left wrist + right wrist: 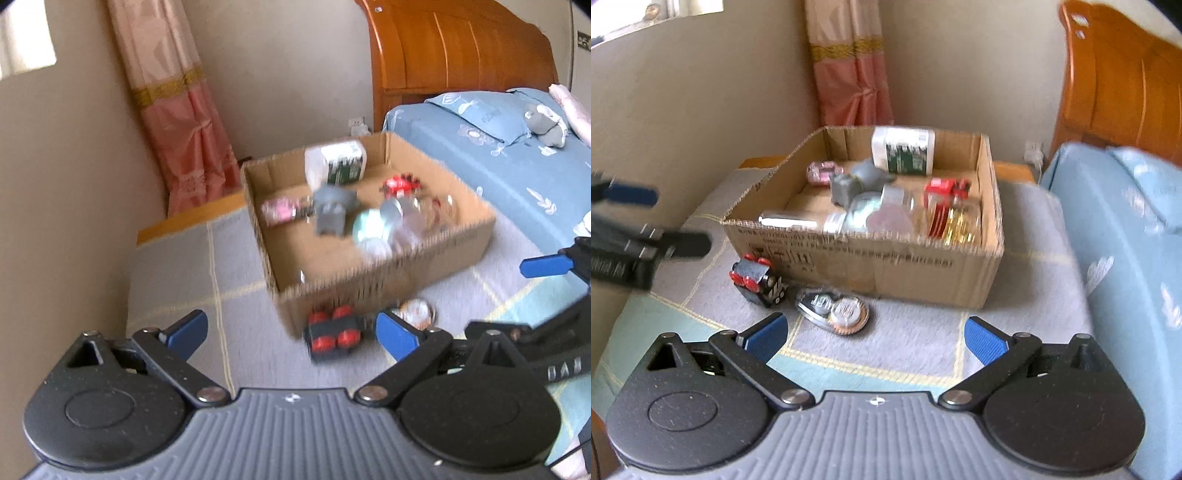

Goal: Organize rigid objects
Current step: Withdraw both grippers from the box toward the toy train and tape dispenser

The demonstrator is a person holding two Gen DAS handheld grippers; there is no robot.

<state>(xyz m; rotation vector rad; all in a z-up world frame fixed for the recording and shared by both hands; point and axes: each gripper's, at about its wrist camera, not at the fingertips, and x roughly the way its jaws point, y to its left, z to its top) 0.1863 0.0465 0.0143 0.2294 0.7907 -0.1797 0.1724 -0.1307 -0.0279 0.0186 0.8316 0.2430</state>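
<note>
Brown cardboard box (pixel 886 269) has black print on its front wall, too blurred to read. Inside it lie a white bottle (pixel 903 149) with a green label, a grey toy, and glass jars. A black toy car (pixel 757 282) with red wheels lies just outside the box front, beside a clear packet (pixel 833 310). The left gripper (pixel 291 332) and the right gripper (pixel 875 336) both stand spread wide, holding nothing.

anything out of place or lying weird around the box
Two things lie outside the cardboard box, on the mat against its near wall: a toy car tipped over with its red wheels showing, and a clear blister pack lying flat. Both grippers, left and right, are open and empty.
</note>
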